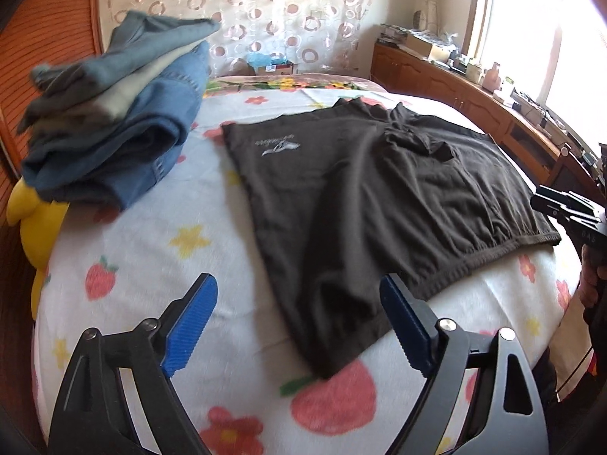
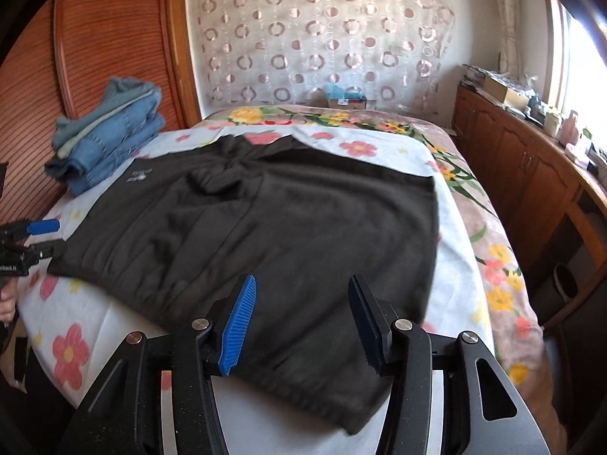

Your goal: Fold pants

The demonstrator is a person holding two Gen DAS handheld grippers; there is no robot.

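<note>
Bed (image 1: 125, 250): yellow toy (image 1: 34, 220) solely in left view beside pants (image 1: 360, 197).

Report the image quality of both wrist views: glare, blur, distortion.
Left wrist view: the window is blown out to white, the stack of jeans is smeared by motion blur, and fisheye bends the bed. Right wrist view: window glare is milder, the dark pants look soft, and the corners are vignetted black.

Pants (image 2: 265, 220) on bed (image 2: 474, 227), beside stack (image 2: 110, 136)
</note>
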